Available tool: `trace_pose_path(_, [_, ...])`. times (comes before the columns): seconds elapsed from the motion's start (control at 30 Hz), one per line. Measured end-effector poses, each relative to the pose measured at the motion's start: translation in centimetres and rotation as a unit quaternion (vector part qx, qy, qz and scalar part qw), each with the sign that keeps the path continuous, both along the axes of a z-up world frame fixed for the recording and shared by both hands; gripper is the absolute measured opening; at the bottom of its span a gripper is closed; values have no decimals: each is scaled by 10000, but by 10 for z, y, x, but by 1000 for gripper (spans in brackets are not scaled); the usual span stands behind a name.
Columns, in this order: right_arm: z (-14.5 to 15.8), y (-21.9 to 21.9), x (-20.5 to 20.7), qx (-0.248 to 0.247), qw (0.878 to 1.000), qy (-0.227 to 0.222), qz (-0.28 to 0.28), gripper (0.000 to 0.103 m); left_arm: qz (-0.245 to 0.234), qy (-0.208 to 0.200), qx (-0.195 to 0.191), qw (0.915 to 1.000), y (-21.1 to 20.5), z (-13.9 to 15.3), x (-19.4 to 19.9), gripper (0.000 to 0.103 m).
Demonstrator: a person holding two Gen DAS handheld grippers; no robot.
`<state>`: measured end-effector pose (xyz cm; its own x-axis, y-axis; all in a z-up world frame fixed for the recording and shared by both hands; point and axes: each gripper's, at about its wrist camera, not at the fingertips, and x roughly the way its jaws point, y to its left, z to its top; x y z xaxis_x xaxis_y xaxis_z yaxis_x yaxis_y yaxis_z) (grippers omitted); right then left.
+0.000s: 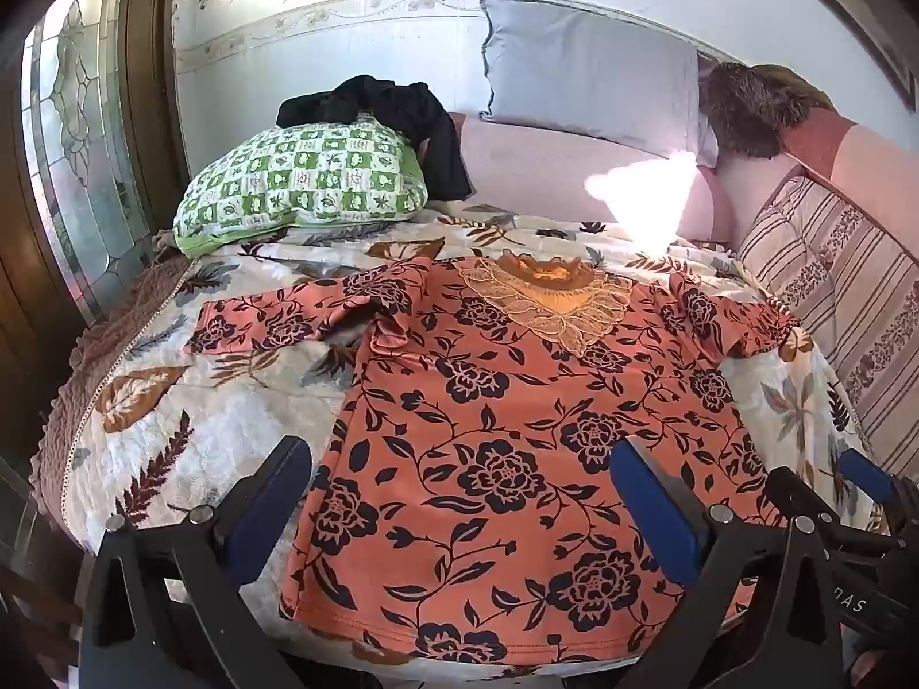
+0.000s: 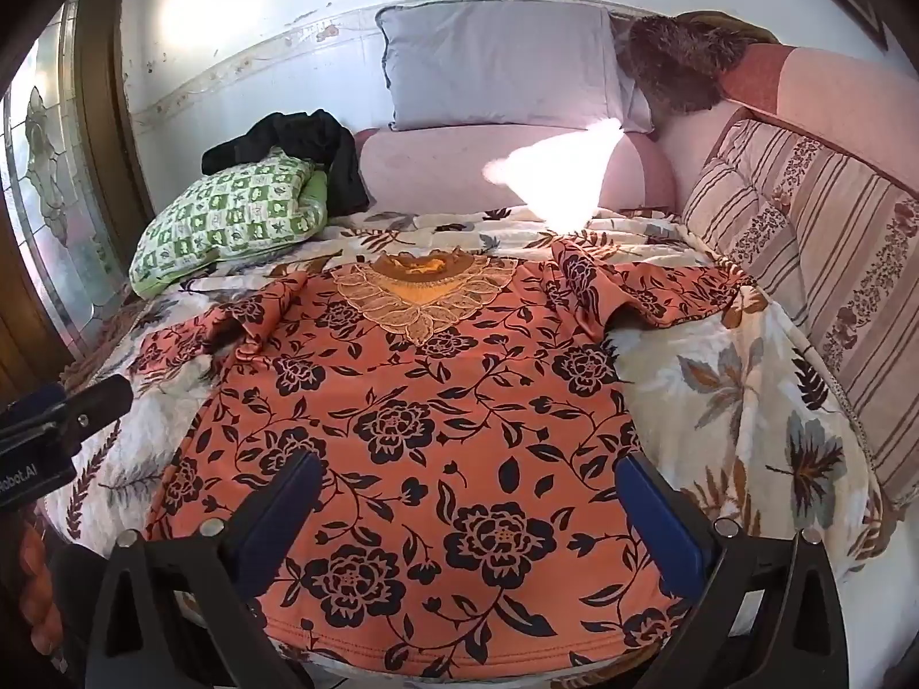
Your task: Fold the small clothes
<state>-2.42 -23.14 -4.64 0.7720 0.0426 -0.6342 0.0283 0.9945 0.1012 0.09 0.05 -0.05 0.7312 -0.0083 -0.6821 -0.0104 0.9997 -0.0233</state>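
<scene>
An orange top with dark flower print (image 1: 505, 430) (image 2: 425, 419) lies flat on the bed, lace collar (image 1: 545, 298) (image 2: 425, 293) toward the pillows and both short sleeves spread out. My left gripper (image 1: 459, 459) hovers open over the top's lower left part, its blue-padded fingers (image 1: 270, 499) wide apart with nothing between them. Over the lower hem my right gripper (image 2: 468, 476) stands open too, its fingers (image 2: 660, 517) apart and empty. The right gripper (image 1: 861, 488) shows at the right edge of the left wrist view, the left gripper (image 2: 69, 407) at the left edge of the right wrist view.
A leaf-print quilt (image 1: 172, 430) (image 2: 735, 390) covers the bed. A green checked pillow (image 1: 298, 178) (image 2: 230, 212) with a black garment (image 1: 402, 115) (image 2: 310, 143) on it lies at the back left. Grey and pink pillows (image 1: 586, 74) line the wall, a striped cushion (image 2: 804, 218) the right side.
</scene>
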Motion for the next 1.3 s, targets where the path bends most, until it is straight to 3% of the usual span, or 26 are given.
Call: trace_pose_path(1.3, [13,8,-7,-83,9995,-281,-98,103,25,45,-155,9999,12,-3,-3,103])
